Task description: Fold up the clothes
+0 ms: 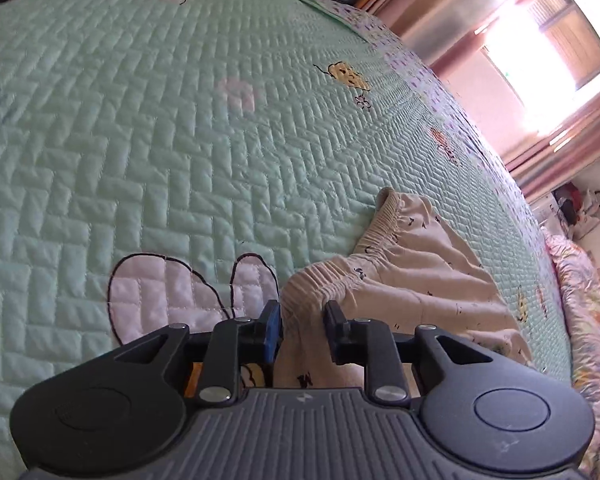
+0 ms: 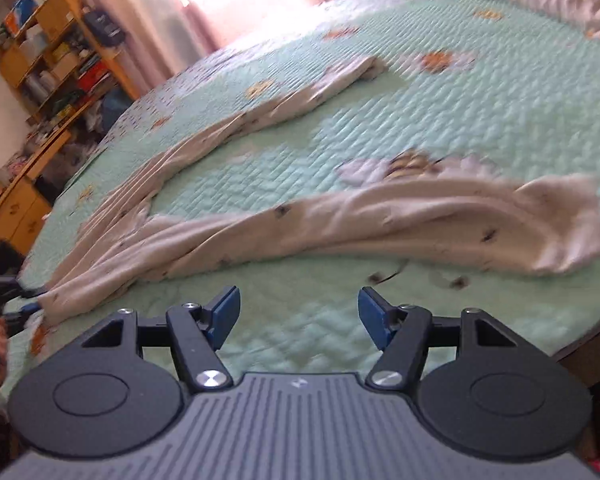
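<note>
**Left gripper pinched the waistband while the trousers lay spread on the bed**

Left wrist view: the left gripper (image 1: 302, 326) had its fingers closed onto the gathered elastic waistband (image 1: 336, 280) of the cream trousers (image 1: 412, 280), cloth bunched between the two pads. The waistband rose in a ridge from the gripper toward the far right, and the rest of the fabric fell away to the right. Holding at the elastic probably gave a firm, thick edge to pull on, so the garment could be dragged or straightened without slipping. The green quilt (image 1: 180, 140) took up the rest of the view, with a window (image 1: 540, 52) far right.

Right wrist view: the right gripper (image 2: 299, 318) hung low over the near edge of the quilt with its fingers spread wide and nothing between them. Beyond it the trousers lay unfolded and rumpled: one leg (image 2: 420, 216) ran across to the right, the other (image 2: 260, 108) stretched away toward the far side, the two forming a wide fork that met at the left, where the other gripper's hold was partly visible. The view was blurred, so fine creases could not be made out. The open fingers faced the nearer leg, which I judged a likely place for a second hold. A shelf (image 2: 48, 48) stood far left.
</note>
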A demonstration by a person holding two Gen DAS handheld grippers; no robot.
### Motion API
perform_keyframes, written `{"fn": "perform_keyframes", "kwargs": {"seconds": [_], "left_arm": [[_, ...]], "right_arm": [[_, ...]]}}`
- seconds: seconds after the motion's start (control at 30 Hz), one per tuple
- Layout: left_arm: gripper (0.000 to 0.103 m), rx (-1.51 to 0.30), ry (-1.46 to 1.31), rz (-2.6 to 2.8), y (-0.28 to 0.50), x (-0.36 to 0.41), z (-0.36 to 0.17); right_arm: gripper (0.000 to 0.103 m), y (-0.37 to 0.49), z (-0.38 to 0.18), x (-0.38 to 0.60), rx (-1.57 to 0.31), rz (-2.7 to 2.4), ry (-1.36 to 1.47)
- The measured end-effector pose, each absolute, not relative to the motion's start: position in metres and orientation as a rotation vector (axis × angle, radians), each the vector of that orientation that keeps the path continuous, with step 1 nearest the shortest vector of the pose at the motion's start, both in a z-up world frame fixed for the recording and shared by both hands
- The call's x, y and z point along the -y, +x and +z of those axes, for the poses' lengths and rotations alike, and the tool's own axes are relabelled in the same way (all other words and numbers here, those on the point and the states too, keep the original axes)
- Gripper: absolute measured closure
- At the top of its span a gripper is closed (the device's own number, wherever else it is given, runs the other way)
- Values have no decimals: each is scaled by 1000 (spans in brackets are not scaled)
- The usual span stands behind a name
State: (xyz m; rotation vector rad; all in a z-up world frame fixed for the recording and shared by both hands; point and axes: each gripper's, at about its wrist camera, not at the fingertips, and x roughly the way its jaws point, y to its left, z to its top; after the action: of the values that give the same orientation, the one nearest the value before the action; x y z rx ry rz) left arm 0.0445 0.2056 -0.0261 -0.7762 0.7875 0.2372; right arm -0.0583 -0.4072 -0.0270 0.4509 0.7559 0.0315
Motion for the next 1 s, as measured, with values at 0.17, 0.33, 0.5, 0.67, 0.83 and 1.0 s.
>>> {"fn": "perform_keyframes", "kwargs": {"seconds": [0.17, 0.33, 0.5, 0.67, 0.83, 1.0], "left_arm": [[66, -787, -811, 234, 18, -203, -30], [65, -787, -818, 215, -8, -193, -34], [65, -823, -767, 150, -10, -160, -26], [53, -863, -688, 103, 0, -122, -22], [51, -909, -610, 64, 9, -87, -23], [51, -955, -527, 31, 17, -53, -24]], "right_arm": [[36, -56, -32, 471, -695, -172, 519], [36, -74, -36, 536, -627, -305, 641], [36, -66, -50, 560, -647, -316, 600], [36, -53, -68, 564, -690, -255, 632], [45, -41, -75, 550, -721, -239, 531], [93, -29, -69, 541, -742, -165, 521]]}}
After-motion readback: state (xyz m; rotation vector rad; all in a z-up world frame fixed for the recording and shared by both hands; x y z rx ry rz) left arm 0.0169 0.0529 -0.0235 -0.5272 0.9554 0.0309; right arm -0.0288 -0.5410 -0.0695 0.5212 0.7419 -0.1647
